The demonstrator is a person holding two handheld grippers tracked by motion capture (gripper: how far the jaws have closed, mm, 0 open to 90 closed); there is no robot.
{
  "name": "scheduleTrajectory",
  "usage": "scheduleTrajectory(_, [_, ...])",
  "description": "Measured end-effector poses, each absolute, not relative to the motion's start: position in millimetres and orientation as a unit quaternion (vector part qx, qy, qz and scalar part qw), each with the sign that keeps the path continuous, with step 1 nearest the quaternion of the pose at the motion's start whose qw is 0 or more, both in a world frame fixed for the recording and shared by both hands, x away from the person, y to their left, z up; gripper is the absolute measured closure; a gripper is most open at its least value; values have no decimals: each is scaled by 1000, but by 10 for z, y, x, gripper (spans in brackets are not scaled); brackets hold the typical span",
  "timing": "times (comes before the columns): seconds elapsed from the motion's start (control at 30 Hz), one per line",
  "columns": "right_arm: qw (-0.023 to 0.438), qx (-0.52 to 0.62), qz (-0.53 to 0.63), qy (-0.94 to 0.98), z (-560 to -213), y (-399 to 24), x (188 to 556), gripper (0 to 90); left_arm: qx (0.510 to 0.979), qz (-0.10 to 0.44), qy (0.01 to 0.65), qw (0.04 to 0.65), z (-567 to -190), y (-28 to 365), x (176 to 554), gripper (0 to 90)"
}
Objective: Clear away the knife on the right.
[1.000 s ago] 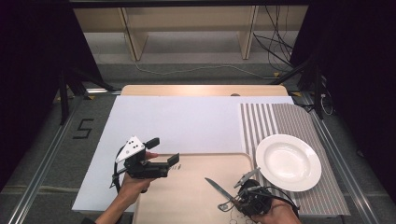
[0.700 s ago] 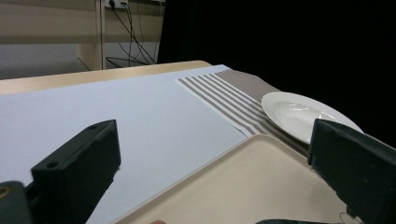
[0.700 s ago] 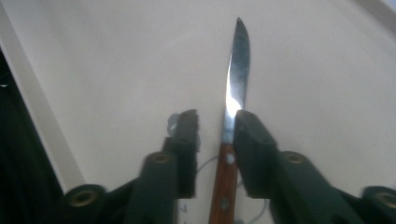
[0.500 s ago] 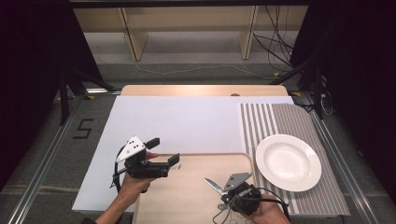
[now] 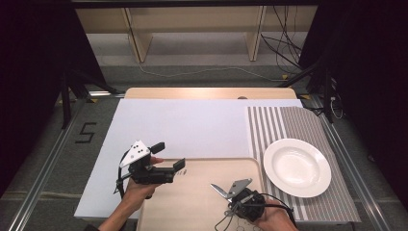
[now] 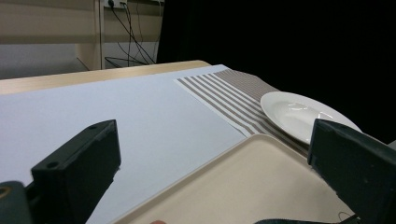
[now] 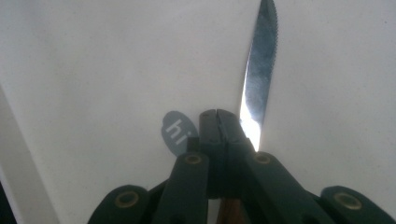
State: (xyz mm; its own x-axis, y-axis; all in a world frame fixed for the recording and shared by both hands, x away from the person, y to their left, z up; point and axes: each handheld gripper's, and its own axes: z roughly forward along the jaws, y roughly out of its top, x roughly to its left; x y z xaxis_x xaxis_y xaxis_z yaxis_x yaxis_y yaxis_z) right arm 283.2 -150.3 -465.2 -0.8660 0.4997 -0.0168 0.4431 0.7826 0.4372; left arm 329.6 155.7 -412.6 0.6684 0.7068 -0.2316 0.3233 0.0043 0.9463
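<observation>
A knife with a serrated steel blade (image 7: 259, 70) and a brown handle is held just over the beige tray (image 5: 192, 211). My right gripper (image 7: 217, 123) is shut on it where the blade meets the handle. In the high view the right gripper (image 5: 230, 196) is at the tray's front right, and the knife blade (image 5: 219, 190) points left and away from me. My left gripper (image 5: 168, 155) hovers over the tray's left rim, its jaws wide open with nothing between them. The left gripper (image 6: 215, 168) looks across the tray toward the plate.
A white plate (image 5: 297, 167) sits on a striped placemat (image 5: 288, 125) to the right of the tray. A large white sheet (image 5: 192, 125) covers the table behind. On the tray beside the right jaws is a small grey "hi" sticker (image 7: 177, 133).
The right gripper shifted slightly left over the tray and its jaws closed on the knife. The left gripper stayed where it was.
</observation>
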Motion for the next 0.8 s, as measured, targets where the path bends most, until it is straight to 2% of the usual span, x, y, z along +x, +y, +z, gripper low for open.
scheduleTrajectory(0.8, [74, 285, 176, 939, -4605, -1730, 2897, 900, 688, 160, 375, 601, -4122, 1569, 3295, 23])
